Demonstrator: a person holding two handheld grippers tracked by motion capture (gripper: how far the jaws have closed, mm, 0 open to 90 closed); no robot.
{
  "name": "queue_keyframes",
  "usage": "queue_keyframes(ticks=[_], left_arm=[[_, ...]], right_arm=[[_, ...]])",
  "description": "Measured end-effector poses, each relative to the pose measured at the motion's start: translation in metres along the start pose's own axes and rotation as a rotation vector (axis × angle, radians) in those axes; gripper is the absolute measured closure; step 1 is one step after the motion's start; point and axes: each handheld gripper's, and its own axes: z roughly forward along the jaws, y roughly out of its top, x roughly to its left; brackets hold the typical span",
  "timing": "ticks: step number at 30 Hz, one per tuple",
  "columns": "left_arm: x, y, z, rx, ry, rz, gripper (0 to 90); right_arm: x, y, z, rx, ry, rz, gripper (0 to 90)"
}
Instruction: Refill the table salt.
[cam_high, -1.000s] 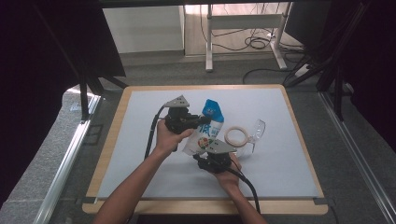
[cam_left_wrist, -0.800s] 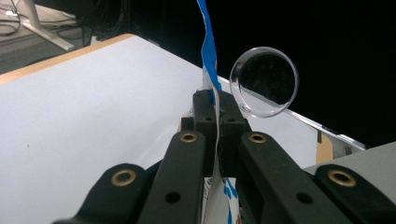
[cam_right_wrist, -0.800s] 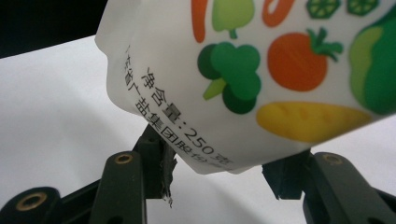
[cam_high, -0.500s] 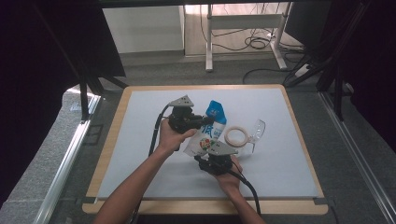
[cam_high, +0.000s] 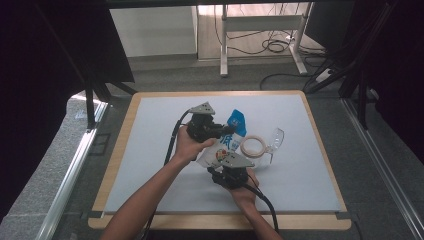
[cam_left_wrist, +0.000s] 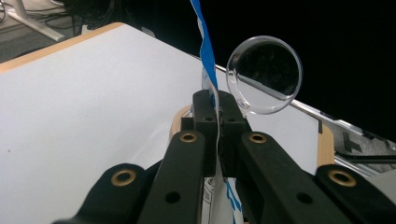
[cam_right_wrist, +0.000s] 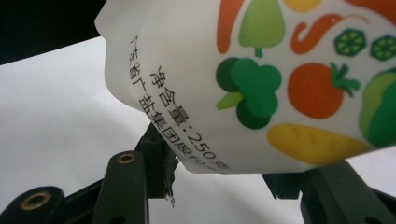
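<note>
**Two grippers hold one bag over the table**

A white plastic bag with a blue top and pictures of vegetables (cam_high: 227, 142) sits near the middle of the white table top with a wooden rim (cam_high: 150, 145). Both tools have hold of it.

The left gripper (cam_high: 227, 131) is at about 10 o'clock from the bag's middle. Its two black jaws are pressed tight together on the thin blue edge of the bag (cam_left_wrist: 208, 70). The edge sticks straight up between them in the left gripper view.

The right gripper (cam_high: 231, 164) is at about 6 o'clock from the bag. Its jaws stand partly apart, one on each side of the bag's fat lower end (cam_right_wrist: 261, 84). The bag covers the jaw tips, so I cannot tell if they press on it.

A pale wooden ring (cam_high: 252, 147) lies just beside the bag at 3 o'clock. A clear plastic cup lying on its side (cam_high: 276, 141) is at 3 o'clock from the ring, close to it. Its round clear bottom (cam_left_wrist: 265, 74) shows past the left jaws.
</note>
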Motion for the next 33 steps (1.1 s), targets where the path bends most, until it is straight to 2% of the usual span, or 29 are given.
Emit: queue_keyframes(ticks=[10, 33], left_arm=[[0.001, 0.003, 0.012, 0.024, -0.01, -0.001, 89.6], [0.003, 0.011, 0.018, 0.044, -0.007, 0.013, 89.6]], right_arm=[[-0.002, -0.001, -0.002, 0.005, -0.012, 0.02, 51.9], [-0.003, 0.003, -0.007, -0.013, -0.001, 0.034, 52.1]])
